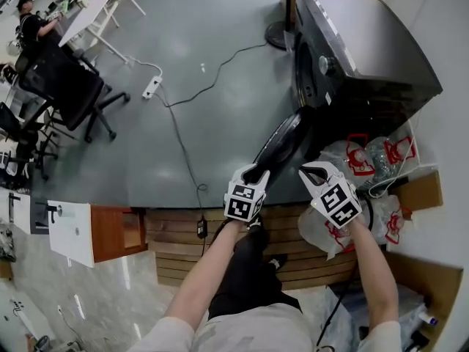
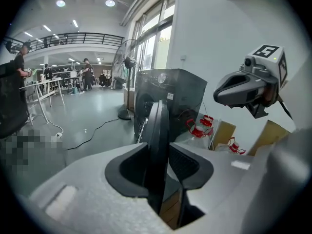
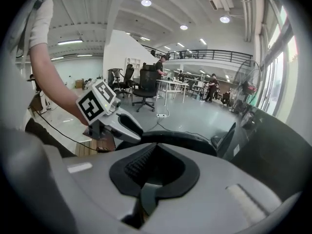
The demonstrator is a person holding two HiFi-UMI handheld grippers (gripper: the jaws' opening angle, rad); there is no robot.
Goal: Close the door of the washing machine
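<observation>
The black washing machine (image 1: 366, 50) stands at the upper right with its round door (image 1: 282, 141) swung open toward me. My left gripper (image 1: 253, 173) is shut on the door's outer edge. In the left gripper view the dark door rim (image 2: 158, 126) runs upright between the two pads of my left gripper (image 2: 161, 165). My right gripper (image 1: 315, 171) hovers just right of the door, shut and holding nothing. In the right gripper view the right gripper's (image 3: 153, 167) pads meet, with the door rim (image 3: 185, 140) and the left gripper (image 3: 131, 126) beyond them.
Clear plastic bags with red handles (image 1: 366, 156) and cardboard (image 1: 421, 193) lie right of the machine. A fan base (image 1: 278, 34) stands behind it. A cable and power strip (image 1: 152, 86) cross the grey floor. Office chairs (image 1: 69, 90) and white tables (image 1: 95, 9) are at the left.
</observation>
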